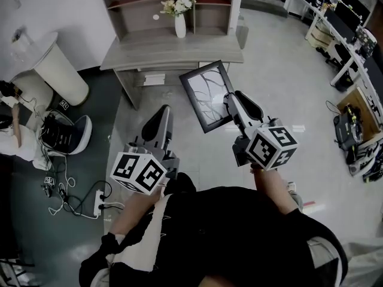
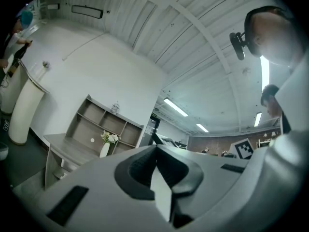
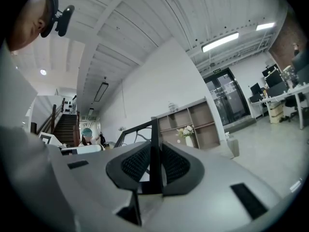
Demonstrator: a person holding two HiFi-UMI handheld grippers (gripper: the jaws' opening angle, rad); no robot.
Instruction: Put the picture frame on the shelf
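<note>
No legible text anywhere, seemingly.

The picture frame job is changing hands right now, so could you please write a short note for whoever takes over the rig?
Right tool: shut on one edge of the picture frame, which is held in the air above the floor.
Left tool: shut and empty, beside the frame and not touching it.
Shelf: ahead of both tools, with a vase of flowers on its lower ledge. The frame has not reached it.
Done: frame picked up.
Left: carry it to the shelf, set it down, release.
</note>
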